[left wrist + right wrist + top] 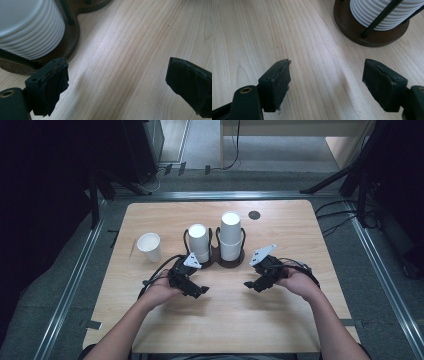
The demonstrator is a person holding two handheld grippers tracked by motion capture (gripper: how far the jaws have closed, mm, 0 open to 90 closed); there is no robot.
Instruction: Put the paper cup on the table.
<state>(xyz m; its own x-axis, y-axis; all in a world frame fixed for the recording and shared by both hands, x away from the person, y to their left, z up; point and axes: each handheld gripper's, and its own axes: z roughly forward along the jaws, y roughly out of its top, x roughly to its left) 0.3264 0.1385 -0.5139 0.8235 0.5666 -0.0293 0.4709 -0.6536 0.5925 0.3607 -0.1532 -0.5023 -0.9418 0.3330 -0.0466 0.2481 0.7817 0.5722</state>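
A dark wooden cup holder [219,258] with two round bays stands mid-table. Each bay carries a stack of white paper cups, a left stack [199,241] and a taller right stack [230,234]. A single white cup [149,246] stands upright to the left of the holder. My left gripper [196,291] hovers low in front of the left bay, open and empty; the left gripper view has the ribbed left stack [27,27] at top left. My right gripper [252,285] sits in front of the right bay, open, with the holder base [372,38] ahead at upper right.
The light wooden table [225,320] has bare wood between and in front of the grippers. A small dark round disc [254,214] lies near the far edge. Stands and cables flank the table on the floor.
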